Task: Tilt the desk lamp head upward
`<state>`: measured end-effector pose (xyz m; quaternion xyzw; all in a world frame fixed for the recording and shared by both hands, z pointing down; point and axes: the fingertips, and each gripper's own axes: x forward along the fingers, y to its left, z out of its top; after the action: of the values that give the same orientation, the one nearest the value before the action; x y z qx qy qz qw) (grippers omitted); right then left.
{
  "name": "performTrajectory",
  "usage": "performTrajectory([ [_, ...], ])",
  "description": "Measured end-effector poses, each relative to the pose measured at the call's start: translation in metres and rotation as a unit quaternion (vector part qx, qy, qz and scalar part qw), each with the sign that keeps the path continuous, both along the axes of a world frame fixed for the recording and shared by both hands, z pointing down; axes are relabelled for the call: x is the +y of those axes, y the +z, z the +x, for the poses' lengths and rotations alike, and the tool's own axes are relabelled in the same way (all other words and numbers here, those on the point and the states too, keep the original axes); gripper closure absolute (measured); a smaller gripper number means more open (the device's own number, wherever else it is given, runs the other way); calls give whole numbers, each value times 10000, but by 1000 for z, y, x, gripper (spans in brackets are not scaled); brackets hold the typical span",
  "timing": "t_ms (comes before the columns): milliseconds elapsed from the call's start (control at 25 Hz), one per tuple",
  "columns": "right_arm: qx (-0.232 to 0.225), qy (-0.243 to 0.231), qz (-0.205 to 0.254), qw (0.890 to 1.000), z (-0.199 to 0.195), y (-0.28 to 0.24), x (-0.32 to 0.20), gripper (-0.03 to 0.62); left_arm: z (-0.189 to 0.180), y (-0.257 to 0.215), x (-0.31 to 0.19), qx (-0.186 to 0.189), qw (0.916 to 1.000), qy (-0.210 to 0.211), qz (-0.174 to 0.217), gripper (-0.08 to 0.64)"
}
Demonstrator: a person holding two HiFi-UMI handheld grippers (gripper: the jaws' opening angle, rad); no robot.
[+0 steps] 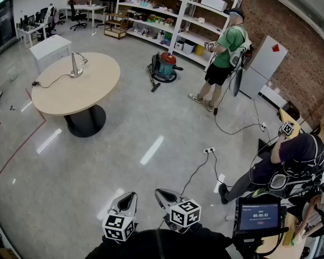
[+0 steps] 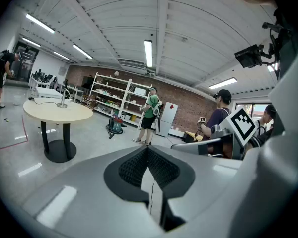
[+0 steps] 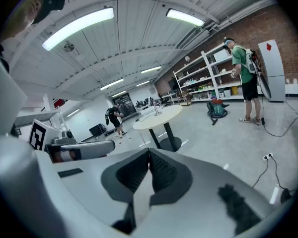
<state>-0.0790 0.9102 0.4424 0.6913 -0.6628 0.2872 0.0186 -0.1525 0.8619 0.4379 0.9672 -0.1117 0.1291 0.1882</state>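
Closest to us, at the bottom edge of the head view, are our two tools, both held low over the glossy floor. Our left tool points forward and slightly down. In the left gripper view its ribbed pads meet along one seam, fully closed, with nothing caught between them. Just beside it, our right tool is closed the same way; the right gripper view shows its pads pressed together on nothing at all.

Farther off, at the upper left of the head view, we see the round table on its dark pedestal. The desk lamp stands upright on the far part of the tabletop, its neck bent over at the top, and a dark cord trails from its base to the table's left edge. The lamp is well apart from both tools, and neither touches it.

Moving right, a green and red vacuum cleaner sits on the floor before the white shelving. A person in a green shirt stands by those shelves, with a cable running down from them to the floor. At the far right a person in a dark top sits low, and a small screen glows near the bottom right corner.
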Motion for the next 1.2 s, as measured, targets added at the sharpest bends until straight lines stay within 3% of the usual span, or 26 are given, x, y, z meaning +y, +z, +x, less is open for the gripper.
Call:
performTrajectory([
  [280,42,88,-226,9997,-22,-16,-42,587,-15,-15,-43,74,9997,177,-139,554],
  [480,87,263,-369,9989,-24,8,-62,586,-15,13,-68,84,9992,273,-292,554],
  [680,49,350,-385,9986,-15,-3,-63,586,-9,5,-73,-23,9990,257,-368,554],
  [880,-241,233,302,9990,21,35,-122,586,19,51,-124,-225,9997,8,-104,554],
  [1040,-401,-137,721,9965,75,23,-156,586,73,31,-149,-324,9984,-289,358,554],
  [1200,-363,-406,943,9941,110,4,-182,586,112,13,-164,-515,9961,-298,656,554],
])
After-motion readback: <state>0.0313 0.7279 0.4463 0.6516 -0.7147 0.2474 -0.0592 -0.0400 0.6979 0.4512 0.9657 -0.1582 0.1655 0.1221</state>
